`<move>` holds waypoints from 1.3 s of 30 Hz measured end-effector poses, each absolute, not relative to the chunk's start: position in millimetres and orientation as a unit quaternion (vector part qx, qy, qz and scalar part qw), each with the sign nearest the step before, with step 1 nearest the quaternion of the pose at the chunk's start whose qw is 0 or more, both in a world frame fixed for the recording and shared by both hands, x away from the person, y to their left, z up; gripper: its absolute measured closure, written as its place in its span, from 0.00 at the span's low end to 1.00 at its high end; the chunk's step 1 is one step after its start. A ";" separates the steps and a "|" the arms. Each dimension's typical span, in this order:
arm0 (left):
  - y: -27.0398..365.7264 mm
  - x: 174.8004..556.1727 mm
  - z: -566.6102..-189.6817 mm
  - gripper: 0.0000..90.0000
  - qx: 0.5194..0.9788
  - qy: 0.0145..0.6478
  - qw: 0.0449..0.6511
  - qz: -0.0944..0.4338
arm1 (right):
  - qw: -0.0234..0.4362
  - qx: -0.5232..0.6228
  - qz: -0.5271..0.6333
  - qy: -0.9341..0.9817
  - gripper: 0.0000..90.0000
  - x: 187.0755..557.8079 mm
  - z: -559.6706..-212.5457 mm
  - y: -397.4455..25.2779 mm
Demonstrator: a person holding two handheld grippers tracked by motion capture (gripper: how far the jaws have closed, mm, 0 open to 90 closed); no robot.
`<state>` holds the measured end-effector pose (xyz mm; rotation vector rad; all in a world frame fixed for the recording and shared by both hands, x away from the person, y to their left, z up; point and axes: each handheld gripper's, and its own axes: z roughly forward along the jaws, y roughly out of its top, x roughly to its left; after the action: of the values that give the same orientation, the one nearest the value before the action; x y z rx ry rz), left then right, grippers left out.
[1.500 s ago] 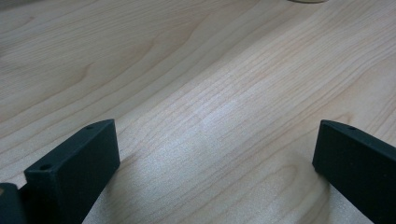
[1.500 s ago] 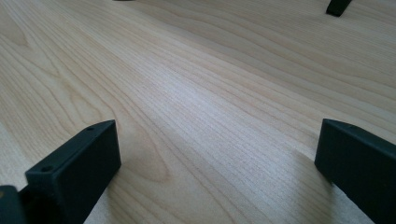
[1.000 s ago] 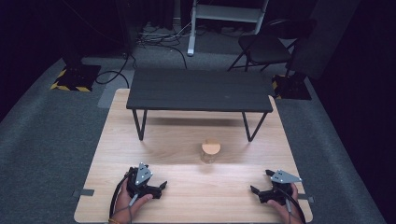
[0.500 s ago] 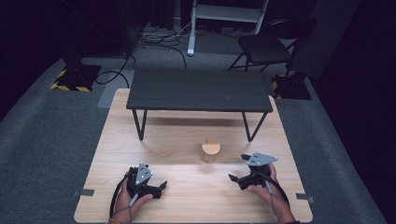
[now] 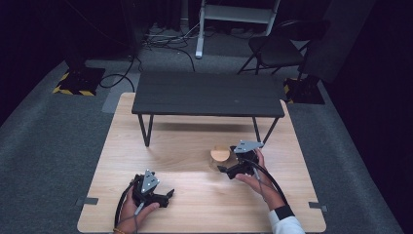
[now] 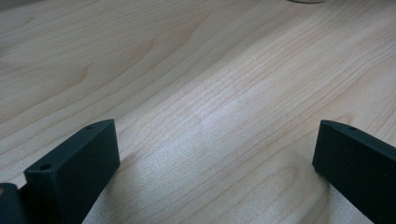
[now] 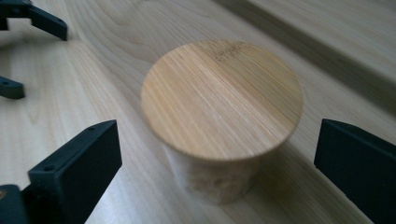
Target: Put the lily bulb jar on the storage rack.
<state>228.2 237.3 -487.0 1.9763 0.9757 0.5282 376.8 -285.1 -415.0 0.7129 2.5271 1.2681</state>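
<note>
A small jar with a round bamboo lid (image 5: 220,155) (image 7: 222,98) stands on the light wooden table (image 5: 185,146), in front of the small black table. My right gripper (image 5: 225,170) (image 7: 217,163) is open just to the jar's right, its jaws apart on either side of the jar without touching it. My left gripper (image 5: 168,194) (image 6: 217,158) rests open on the wood near the front left, with bare table between its jaws. The left gripper's fingers (image 7: 44,21) show far off at the upper left of the right gripper view.
A low black table (image 5: 209,95) on thin legs stands across the back half of the wooden table. Grey carpet surrounds everything. A folding chair (image 5: 277,48), cables and a white stand lie beyond. Tape tabs mark the table's front corners.
My right gripper has moved from the front right corner forward and left up to the jar. The left gripper has stayed put.
</note>
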 end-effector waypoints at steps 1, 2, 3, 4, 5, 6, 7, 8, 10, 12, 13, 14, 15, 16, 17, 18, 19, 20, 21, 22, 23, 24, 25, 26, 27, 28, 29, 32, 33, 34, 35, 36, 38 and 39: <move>237.3 228.2 -487.0 0.01 0.790 0.390 0.424 0.211 | 0.113 0.243 0.432 0.861 0.00 376.8 -415.0 -285.1; 237.3 228.2 -487.0 0.01 0.790 0.390 0.424 0.211 | 0.113 0.248 0.428 0.862 0.00 379.9 -419.1 -277.9; 237.3 228.2 -487.0 0.01 0.790 0.390 0.424 0.211 | 0.109 0.249 0.425 0.863 0.00 383.0 -421.5 -275.3; 237.4 228.2 -487.0 0.01 0.790 0.390 0.424 0.211 | 0.110 0.251 0.422 0.864 0.01 384.1 -424.4 -272.3; 237.4 228.2 -487.0 0.01 0.790 0.390 0.424 0.211 | 0.110 0.256 0.424 0.862 0.02 385.0 -428.4 -270.0; 237.3 228.2 -487.0 0.01 0.790 0.390 0.424 0.211 | 0.103 0.261 0.427 0.859 0.03 387.3 -432.9 -269.0; 237.3 228.2 -487.0 0.01 0.790 0.390 0.424 0.211 | 0.098 0.265 0.432 0.856 0.04 389.3 -437.1 -268.0; 237.4 228.2 -487.0 0.01 0.790 0.390 0.424 0.211 | 0.098 0.265 0.432 0.856 0.04 389.3 -437.1 -268.0; 237.3 228.2 -487.0 0.01 0.790 0.390 0.424 0.211 | 0.099 0.269 0.439 0.851 0.19 389.1 -442.5 -265.5; 237.4 228.1 -487.1 0.01 0.790 0.390 0.424 0.211 | 0.110 0.268 0.449 0.845 0.26 386.1 -446.6 -263.9; 237.4 228.2 -487.0 0.01 0.790 0.390 0.424 0.211 | 0.116 0.270 0.446 0.845 0.26 384.4 -446.2 -261.7; 237.4 228.2 -487.0 0.01 0.790 0.390 0.424 0.211 | 0.117 0.275 0.444 0.845 0.26 383.6 -445.1 -260.2; 237.3 228.1 -487.1 0.01 0.790 0.390 0.424 0.211 | 0.118 0.276 0.440 0.846 0.27 383.1 -443.4 -259.1; 237.3 228.1 -487.1 0.01 0.790 0.390 0.424 0.211 | 0.120 0.279 0.435 0.848 0.27 382.0 -441.0 -257.7; 237.4 228.2 -487.0 0.01 0.790 0.390 0.424 0.211 | 0.120 0.279 0.435 0.848 0.27 382.0 -441.0 -257.7; 237.3 228.2 -487.0 0.01 0.790 0.390 0.424 0.211 | 0.125 0.283 0.429 0.849 0.27 379.1 -438.0 -256.3; 237.4 228.2 -487.0 0.01 0.790 0.390 0.424 0.211 | 0.125 0.283 0.433 0.847 0.27 377.2 -436.2 -258.6; 237.4 228.2 -487.0 0.01 0.790 0.390 0.424 0.211 | 0.125 0.284 0.435 0.846 0.27 375.3 -433.3 -260.0; 237.3 228.2 -487.0 0.01 0.790 0.390 0.424 0.211 | 0.129 0.283 0.435 0.845 0.27 372.0 -429.1 -260.5; 237.3 228.2 -487.0 0.01 0.790 0.390 0.424 0.211 | 0.133 0.278 0.437 0.845 0.27 368.9 -424.7 -261.8; 237.2 228.3 -486.9 0.01 0.790 0.390 0.423 0.211 | 0.135 0.277 0.442 0.843 0.27 366.1 -420.2 -263.7; 237.2 228.2 -486.9 0.01 0.790 0.390 0.423 0.211 | 0.137 0.276 0.443 0.842 0.27 363.5 -414.3 -265.1; 237.2 228.2 -486.9 0.01 0.790 0.390 0.423 0.211 | 0.140 0.274 0.441 0.843 0.27 361.8 -408.4 -265.1; 237.2 228.2 -486.9 0.01 0.790 0.390 0.423 0.211 | 0.147 0.271 0.438 0.844 0.27 358.7 -398.5 -265.3; 237.2 228.2 -486.9 0.01 0.790 0.390 0.423 0.211 | 0.150 0.270 0.437 0.845 0.27 357.5 -392.3 -266.1; 237.2 228.2 -486.9 0.01 0.790 0.390 0.423 0.211 | 0.150 0.269 0.436 0.845 0.27 357.2 -383.3 -267.7; 237.1 228.2 -486.9 0.01 0.790 0.390 0.423 0.212 | 0.151 0.270 0.437 0.845 0.27 356.3 -374.6 -269.4; 236.9 228.2 -486.9 0.01 0.789 0.391 0.423 0.212 | 0.157 0.275 0.446 0.837 0.27 354.0 -348.4 -276.2; 236.9 228.2 -486.8 0.01 0.790 0.391 0.423 0.212 | 0.155 0.276 0.451 0.835 0.27 354.5 -340.9 -278.9; 236.9 228.1 -486.9 0.01 0.789 0.391 0.423 0.212 | 0.157 0.278 0.452 0.833 0.27 354.3 -335.0 -279.8; 236.8 228.1 -486.9 0.01 0.789 0.391 0.423 0.212 | 0.165 0.277 0.448 0.834 0.27 353.1 -326.2 -278.5; 236.7 228.1 -486.8 0.01 0.789 0.392 0.423 0.212 | 0.170 0.275 0.444 0.836 0.27 353.4 -317.3 -277.4; 236.6 228.1 -486.8 0.01 0.789 0.392 0.423 0.212 | 0.170 0.269 0.443 0.838 0.27 356.4 -301.3 -276.9; 236.6 228.1 -486.8 0.01 0.789 0.392 0.423 0.212 | 0.170 0.266 0.443 0.839 0.27 357.9 -293.8 -276.2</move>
<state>228.1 236.6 -486.8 1.9754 0.9819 0.5315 357.9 -276.2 -293.8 0.7567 2.3828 1.2599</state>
